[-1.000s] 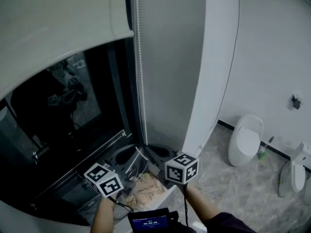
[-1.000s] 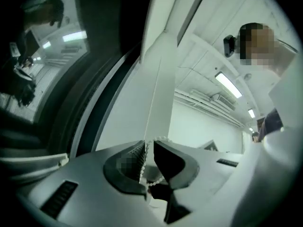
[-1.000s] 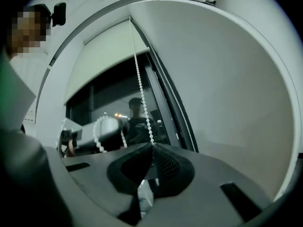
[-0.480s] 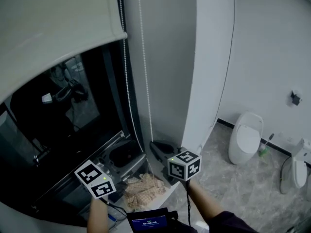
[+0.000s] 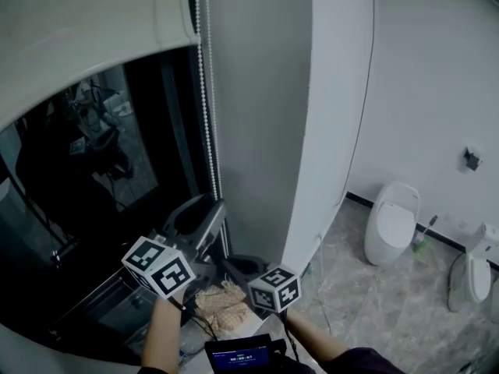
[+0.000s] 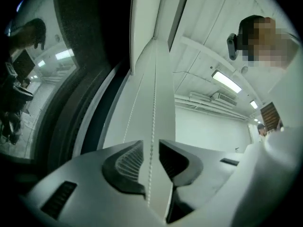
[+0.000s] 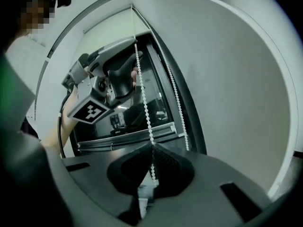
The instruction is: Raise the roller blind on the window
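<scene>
The pale roller blind (image 5: 78,45) hangs over the top of the dark window (image 5: 93,178). Its white bead chain (image 5: 207,115) drops along the window's right edge. My left gripper (image 5: 204,209) is raised at the chain. In the left gripper view the chain (image 6: 153,117) runs between the jaws (image 6: 151,150), which are closing and stand apart from it. Lower down, my right gripper (image 5: 231,263) is shut on the chain (image 7: 143,98), pinched at the tips (image 7: 152,148). The left gripper (image 7: 111,77) shows above it there.
A grey wall pillar (image 5: 257,115) stands right of the chain. A crumpled cloth (image 5: 218,298) lies on the sill below the grippers. On the marble floor at the right stand a white toilet (image 5: 390,223) and another white fixture (image 5: 468,279).
The left gripper has let go of the chain and moved up along it. The right gripper has come down and to the left with the chain. The blind's lower edge sits a little higher.
</scene>
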Demonstrator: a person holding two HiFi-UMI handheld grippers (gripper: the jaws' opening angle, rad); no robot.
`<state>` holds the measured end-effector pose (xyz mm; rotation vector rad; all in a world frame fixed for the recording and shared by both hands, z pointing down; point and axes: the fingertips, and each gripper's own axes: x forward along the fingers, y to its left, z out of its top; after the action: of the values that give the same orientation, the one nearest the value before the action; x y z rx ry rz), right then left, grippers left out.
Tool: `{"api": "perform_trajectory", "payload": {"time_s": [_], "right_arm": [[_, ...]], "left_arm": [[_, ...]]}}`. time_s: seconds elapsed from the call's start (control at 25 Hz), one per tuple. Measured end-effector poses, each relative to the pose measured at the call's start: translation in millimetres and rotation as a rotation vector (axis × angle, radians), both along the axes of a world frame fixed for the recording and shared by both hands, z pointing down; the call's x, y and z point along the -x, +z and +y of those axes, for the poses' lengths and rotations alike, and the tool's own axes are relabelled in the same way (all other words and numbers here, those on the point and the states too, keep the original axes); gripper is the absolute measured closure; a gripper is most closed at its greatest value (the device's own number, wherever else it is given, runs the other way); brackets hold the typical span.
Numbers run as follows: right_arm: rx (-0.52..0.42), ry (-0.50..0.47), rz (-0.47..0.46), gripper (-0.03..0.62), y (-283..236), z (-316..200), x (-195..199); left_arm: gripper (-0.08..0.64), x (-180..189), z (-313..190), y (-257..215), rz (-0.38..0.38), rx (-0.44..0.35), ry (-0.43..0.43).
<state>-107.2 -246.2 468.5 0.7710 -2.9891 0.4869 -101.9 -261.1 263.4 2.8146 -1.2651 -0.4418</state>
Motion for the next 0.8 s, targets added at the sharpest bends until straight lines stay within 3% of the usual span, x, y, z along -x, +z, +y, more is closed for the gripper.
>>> {"api": "perform_trajectory", "payload": {"time_s": [0.04,0.08,0.2,0.36,0.44,0.6,0.8], "right_arm": [[0.005,0.001,0.0,0.581,4,2,0],[0.008,0.003,0.002,0.581,7,3,-1],[0.024,0.008,0.01,0.581,16,4,-4],[0.107,0.012,-0.007,0.58,37,6,-18],[0.122,0.016,-0.02,0.578,35,5,-26],[0.057,0.033,-0.05,0.578,-1,-6,-39],[-0.029,0.023,-0.095,0.565,-54,-19,-46]], "left_arm": [[0.498,1,1,0,-0.001,-0.005,-0.011],[0.538,2,1,1,-0.006,-0.008,-0.019],[0.541,-3,2,9,-0.042,-0.009,-0.025],[0.541,4,2,21,-0.028,0.0,-0.038],[0.542,11,1,27,-0.068,-0.005,-0.071],[0.541,16,-9,60,-0.112,0.05,-0.096],[0.542,15,-20,114,-0.096,0.179,-0.076]]}}
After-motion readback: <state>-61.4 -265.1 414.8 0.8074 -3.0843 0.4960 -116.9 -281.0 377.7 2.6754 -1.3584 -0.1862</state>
